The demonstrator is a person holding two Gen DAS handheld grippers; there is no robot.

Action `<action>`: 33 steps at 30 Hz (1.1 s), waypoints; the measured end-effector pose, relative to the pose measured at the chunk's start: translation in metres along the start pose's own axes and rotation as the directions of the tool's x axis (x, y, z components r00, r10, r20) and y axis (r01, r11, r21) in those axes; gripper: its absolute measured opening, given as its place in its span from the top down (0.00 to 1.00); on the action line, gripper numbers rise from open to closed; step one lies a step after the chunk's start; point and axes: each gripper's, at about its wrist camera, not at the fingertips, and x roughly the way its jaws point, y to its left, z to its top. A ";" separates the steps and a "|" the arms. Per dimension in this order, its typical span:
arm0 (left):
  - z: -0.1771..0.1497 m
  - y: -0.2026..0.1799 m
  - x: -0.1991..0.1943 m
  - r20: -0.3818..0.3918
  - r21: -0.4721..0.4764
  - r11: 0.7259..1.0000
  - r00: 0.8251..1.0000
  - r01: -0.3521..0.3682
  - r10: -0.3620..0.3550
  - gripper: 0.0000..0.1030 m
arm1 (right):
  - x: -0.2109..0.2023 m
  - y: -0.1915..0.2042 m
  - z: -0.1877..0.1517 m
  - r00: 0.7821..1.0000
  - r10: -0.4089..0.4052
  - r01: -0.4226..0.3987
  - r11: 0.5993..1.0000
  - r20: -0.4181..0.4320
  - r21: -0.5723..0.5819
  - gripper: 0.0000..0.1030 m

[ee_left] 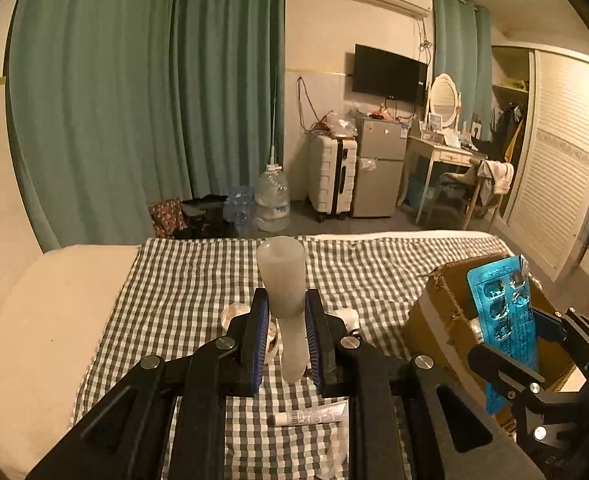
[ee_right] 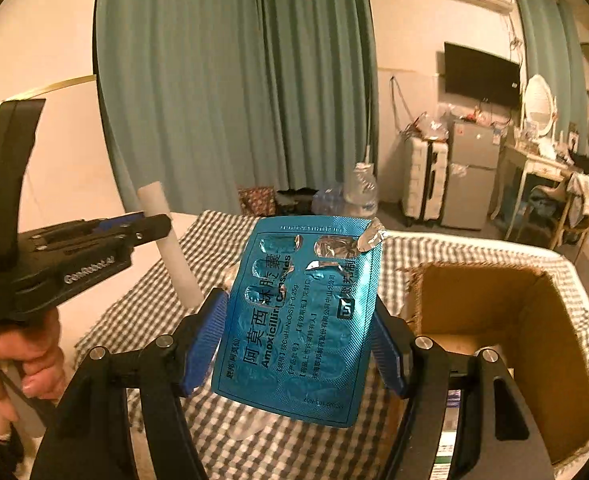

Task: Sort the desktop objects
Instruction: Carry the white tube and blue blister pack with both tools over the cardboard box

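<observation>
Two things are held up for sorting: a white bottle (ee_left: 281, 280) is squeezed between the left fingers (ee_left: 254, 340), and a blue pill sheet (ee_right: 298, 320) between the right fingers (ee_right: 204, 336), beside the box (ee_right: 534, 340).

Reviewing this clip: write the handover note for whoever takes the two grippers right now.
Left gripper: shut on a white bottle, held off the checked cloth.
Right gripper: shut on a blue blister pack, lifted beside the open cardboard box.
Done: both items picked up; something already lies in the box, hard to tell what.
Left: drop both items, probably in the box, then clear the small tube and the round items under the left gripper.
</observation>
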 end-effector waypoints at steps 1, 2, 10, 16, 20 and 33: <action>0.002 -0.001 -0.002 0.006 -0.002 1.000 1.000 0.002 -0.002 0.82 | 0.001 -0.002 0.002 1.000 -0.003 0.003 1.000 0.003 -0.003 0.35; 0.003 -0.001 -0.003 0.012 -0.004 1.000 1.000 0.005 -0.005 0.82 | -0.001 -0.002 0.003 1.000 -0.010 0.010 1.000 0.009 -0.005 0.35; 0.009 -0.021 -0.011 0.021 0.016 0.998 0.998 0.062 -0.062 0.82 | -0.021 -0.020 0.020 0.997 -0.053 0.053 0.999 0.048 0.006 0.35; 0.019 -0.055 -0.010 0.026 0.044 0.992 0.993 0.116 -0.117 0.82 | -0.041 -0.036 0.027 0.991 -0.115 0.115 0.993 0.064 0.004 0.35; 0.025 -0.081 -0.013 0.035 0.076 0.983 0.985 0.166 -0.169 0.82 | -0.051 -0.050 0.028 0.985 -0.161 0.162 0.987 0.062 0.001 0.35; 0.020 -0.143 -0.006 -0.016 0.127 0.952 0.960 0.278 -0.279 0.82 | -0.090 -0.116 0.029 0.956 -0.288 0.285 0.957 0.047 0.060 0.35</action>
